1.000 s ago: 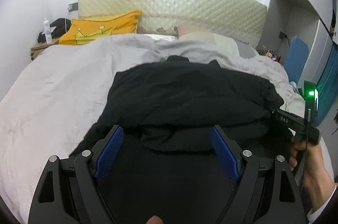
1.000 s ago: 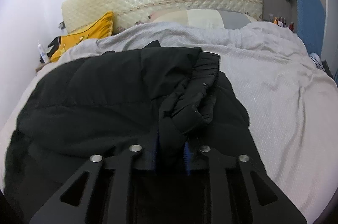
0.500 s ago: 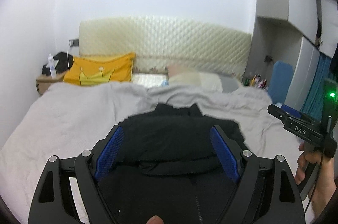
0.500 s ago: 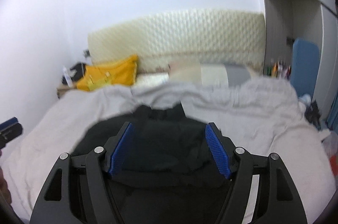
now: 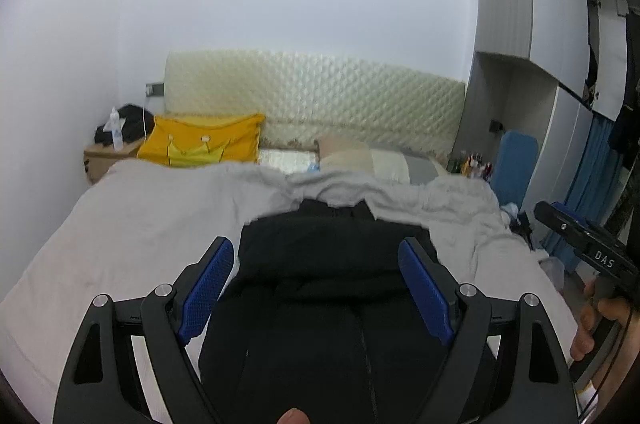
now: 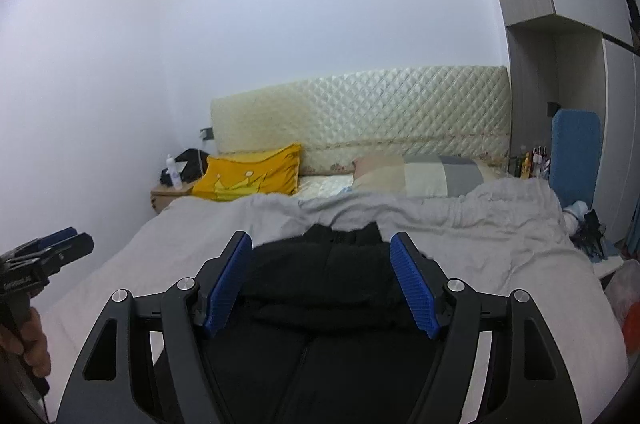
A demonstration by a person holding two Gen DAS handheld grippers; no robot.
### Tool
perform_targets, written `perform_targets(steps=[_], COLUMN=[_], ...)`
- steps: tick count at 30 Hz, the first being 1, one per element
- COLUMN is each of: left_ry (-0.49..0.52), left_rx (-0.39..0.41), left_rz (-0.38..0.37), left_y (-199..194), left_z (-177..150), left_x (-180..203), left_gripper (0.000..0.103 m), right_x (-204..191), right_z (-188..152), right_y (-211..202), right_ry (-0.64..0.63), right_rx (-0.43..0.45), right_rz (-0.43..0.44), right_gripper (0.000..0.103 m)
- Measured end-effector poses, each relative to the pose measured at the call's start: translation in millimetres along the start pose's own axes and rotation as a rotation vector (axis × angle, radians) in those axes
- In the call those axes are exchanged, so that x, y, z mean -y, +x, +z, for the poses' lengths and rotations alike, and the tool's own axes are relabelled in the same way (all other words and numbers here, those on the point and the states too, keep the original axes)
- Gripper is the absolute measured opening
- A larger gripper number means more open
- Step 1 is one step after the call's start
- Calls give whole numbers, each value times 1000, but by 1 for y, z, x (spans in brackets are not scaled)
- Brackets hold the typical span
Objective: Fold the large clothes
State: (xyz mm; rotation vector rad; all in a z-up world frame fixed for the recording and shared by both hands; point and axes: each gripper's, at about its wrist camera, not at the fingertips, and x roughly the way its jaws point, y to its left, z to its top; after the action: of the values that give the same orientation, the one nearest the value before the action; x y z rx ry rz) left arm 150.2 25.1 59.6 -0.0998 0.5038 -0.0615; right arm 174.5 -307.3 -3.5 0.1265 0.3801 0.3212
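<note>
Left gripper (image 5: pixel 316 278): jaws spread wide, blue ribbed pads (image 5: pixel 206 288) empty, held above the black padded garment (image 5: pixel 320 288). Right gripper (image 6: pixel 322 278): same, wide apart, gripping nothing.

Garment lies folded on the pale grey bedspread (image 5: pixel 132 224), directly ahead of and below both grippers. A thicker folded edge runs crosswise between the pads, and the collar end points away toward the headboard. No pad touches the cloth in either view.

View differences:
- Left wrist view shows the right gripper's handle, marked "DAS", with the person's right hand (image 5: pixel 600 324) on it, at its right edge.
- Right wrist view shows the left gripper's tips and the left hand (image 6: pixel 30 344) at its left edge; there those blue tips look close together, but that is edge-on, so go by the left wrist view.
- Right wrist view alone shows an orange-and-white bag (image 6: pixel 628 308), far right beside the bed.

Surroundings, ahead of the grippers: cream quilted headboard (image 6: pixel 360 112), yellow crown-print pillow (image 6: pixel 250 178), beige-and-grey pillow (image 6: pixel 420 174), wooden nightstand (image 5: pixel 106 156) with a white bottle (image 5: pixel 116 134), ahead-left. Blue upright board (image 6: pixel 574 160) and small bottles, ahead-right by the grey wardrobe (image 5: pixel 516 4).

Nothing stands between grippers and garment.
</note>
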Motion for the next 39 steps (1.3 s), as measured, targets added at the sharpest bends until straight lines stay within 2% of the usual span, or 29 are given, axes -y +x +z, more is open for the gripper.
perform_targets(steps=[7, 19, 29, 35, 39], left_ry=[-42, -176, -202, -312, -379], left_rx=[-118, -376, -584, -687, -752], left_rz=[2, 22, 52, 90, 96], left_y=[6, 75, 135, 162, 178], left_z=[-55, -131, -176, -201, -215], left_x=[-34, -96, -117, -144, -159], left_gripper=[85, 85, 85, 85, 85], right_x=[14, 77, 129, 168, 186], right_z=[-63, -165, -217, -235, -245], right_y=[2, 45, 65, 74, 81], right_ry=[43, 185, 270, 454, 530], right_rx=[-109, -372, -529, -572, -605], right_rz=[25, -8, -25, -27, -58], right_gripper=[71, 71, 71, 75, 76])
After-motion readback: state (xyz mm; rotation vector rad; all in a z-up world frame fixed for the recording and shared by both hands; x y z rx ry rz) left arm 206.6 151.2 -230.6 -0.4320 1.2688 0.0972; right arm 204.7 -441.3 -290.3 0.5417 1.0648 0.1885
